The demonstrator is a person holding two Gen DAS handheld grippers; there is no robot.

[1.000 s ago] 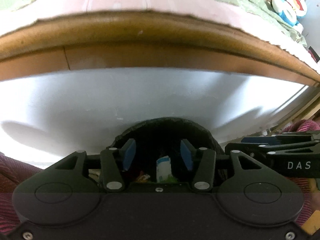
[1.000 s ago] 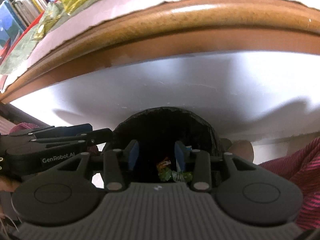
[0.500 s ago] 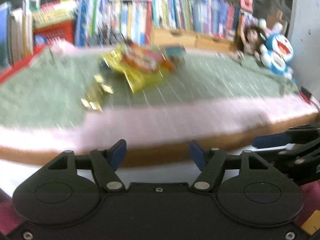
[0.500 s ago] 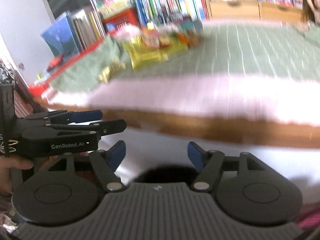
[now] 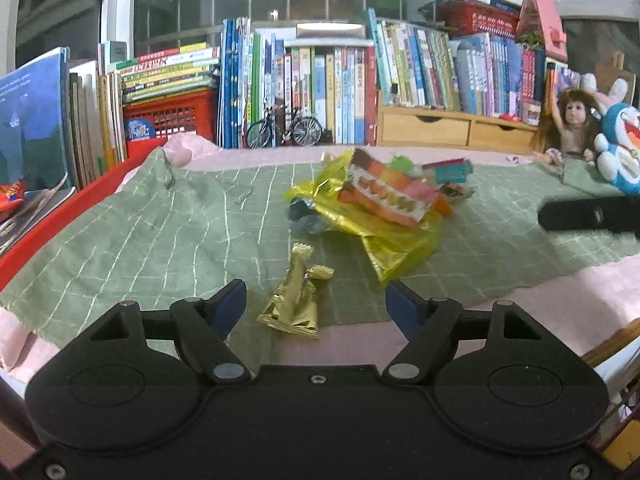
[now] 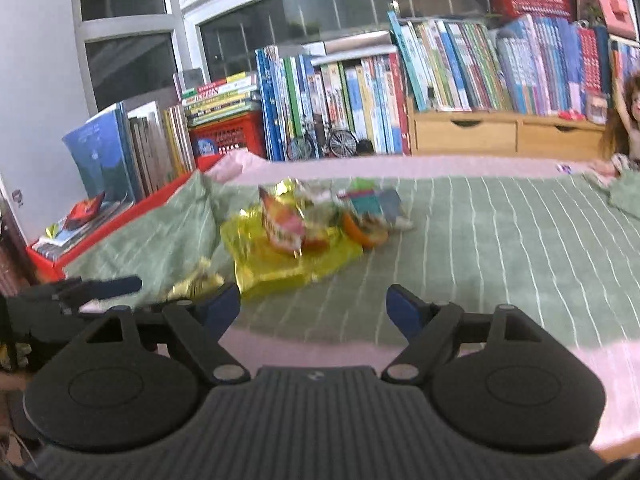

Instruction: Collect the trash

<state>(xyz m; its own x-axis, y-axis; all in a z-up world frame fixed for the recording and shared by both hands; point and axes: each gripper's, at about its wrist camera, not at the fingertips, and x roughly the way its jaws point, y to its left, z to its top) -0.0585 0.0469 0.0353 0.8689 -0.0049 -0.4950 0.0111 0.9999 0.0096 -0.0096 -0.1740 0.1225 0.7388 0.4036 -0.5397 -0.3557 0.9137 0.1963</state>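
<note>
Two crinkled gold foil wrappers (image 5: 294,306) are seen near on the green checked cloth (image 5: 160,232); glossy yellow bags and boxes (image 5: 380,208) are heaped farther, before books (image 5: 420,68). The left tool (image 5: 316,300) is spread, empty; the right tool (image 6: 314,308) is opening, empty.

Books (image 5: 328,76), toy bicycle (image 5: 284,130), doll (image 5: 574,120) behind green cloth (image 5: 160,236)

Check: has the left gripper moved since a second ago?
Yes. The left gripper rose from the black bin under the table edge; it now overlooks the green cloth, jaws open and empty.
</note>
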